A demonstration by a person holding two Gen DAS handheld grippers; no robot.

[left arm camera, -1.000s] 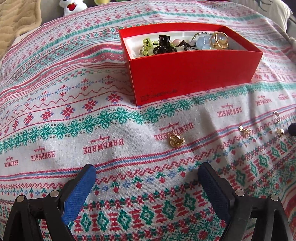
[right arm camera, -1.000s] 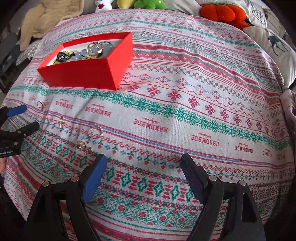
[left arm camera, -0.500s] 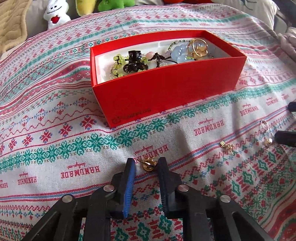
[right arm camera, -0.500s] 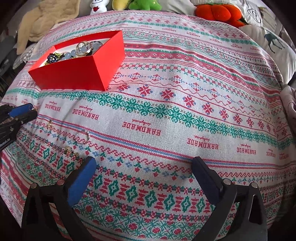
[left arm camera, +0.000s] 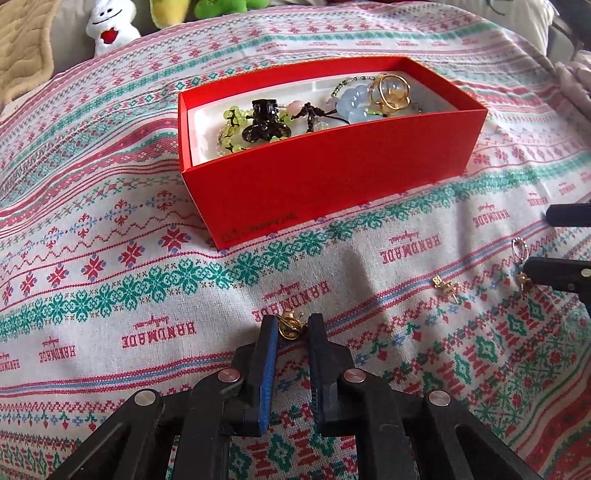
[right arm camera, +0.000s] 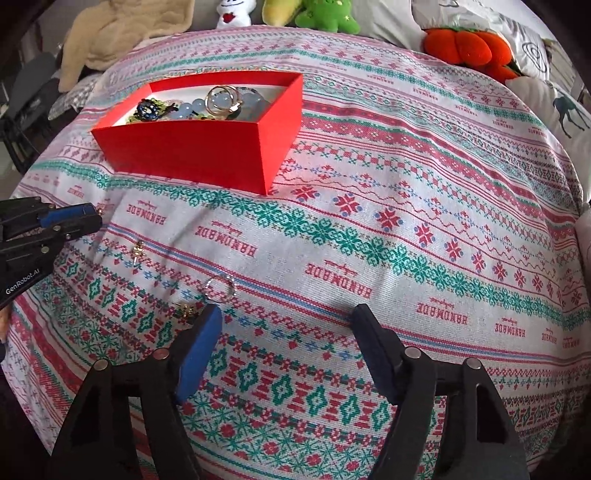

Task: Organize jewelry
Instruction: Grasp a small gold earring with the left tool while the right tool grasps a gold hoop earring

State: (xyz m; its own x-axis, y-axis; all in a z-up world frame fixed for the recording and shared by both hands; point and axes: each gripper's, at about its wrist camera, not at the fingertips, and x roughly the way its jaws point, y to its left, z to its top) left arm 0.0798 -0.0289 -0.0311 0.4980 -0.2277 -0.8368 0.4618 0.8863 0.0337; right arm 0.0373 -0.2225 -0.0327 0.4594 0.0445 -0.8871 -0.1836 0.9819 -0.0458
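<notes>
With fingers narrowed around a gold earring [left arm camera: 291, 324], left gripper [left arm camera: 291, 328] low over patterned cloth [left arm camera: 110, 258], in front of red box [left arm camera: 332, 177]; earring pinched between the blue pads, sitting at the fingertips, whether lifted off the cloth or touching it cannot tell. Same gripper [right arm camera: 86, 218] seen from right wrist view, at the far left, front-left of box [right arm camera: 192, 155], fingers nearly together.

Right gripper [right arm camera: 286, 325] spread wide, holding nothing, hovering over cloth [right arm camera: 406, 221] well in front of box and to its right. Left fingertip just beside a silver ring [right arm camera: 220, 289] and a small gold stud [right arm camera: 186, 309], stud partly hidden by the blue pad. Tips of right gripper [left arm camera: 546, 251] poking in at the right edge of left wrist view, with ring [left arm camera: 519, 248] between them and stud [left arm camera: 522, 278] just below the lower tip.

Another gold earring [left arm camera: 446, 287] loose on cloth, front-right of box, between the two grippers; same piece [right arm camera: 138, 253] in right view, front-left of box.

Inside box: black hair claw [left arm camera: 264, 123] on green beads [left arm camera: 232, 125], pale blue beads [left arm camera: 354, 101], gold ring-shaped piece [left arm camera: 389, 92] on top at the right end.

Behind box, past the cloth edge: white plush [left arm camera: 109, 26], green plush [right arm camera: 327, 16], orange plush [right arm camera: 465, 44].
</notes>
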